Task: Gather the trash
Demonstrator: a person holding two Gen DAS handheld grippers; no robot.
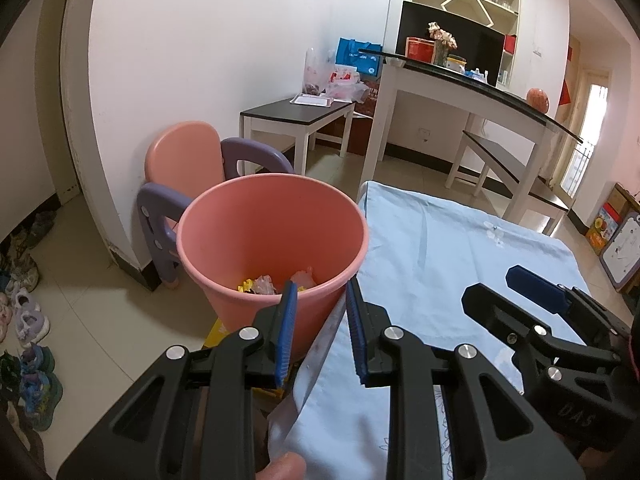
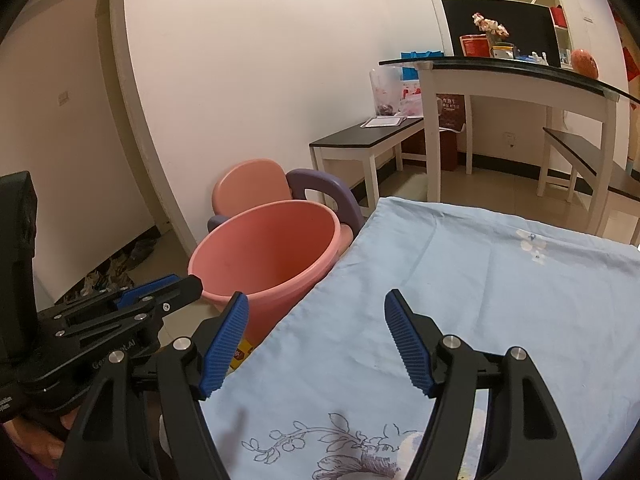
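The pink bin [image 1: 272, 240] stands on the floor against the left edge of the counter [image 1: 460, 264] with its pale blue cloth, and scraps of trash [image 1: 276, 282] already lie at its bottom. The left claw [image 1: 320, 308], half parted with nothing pinched between its blue pads, hovers just short of the bin's near rim, so the mouth lies straight ahead and slightly below it. The right claw [image 2: 316, 340] stands wide and empty above the cloth near that same edge, with the bin off to its front-left, leaving the left hand nearer.
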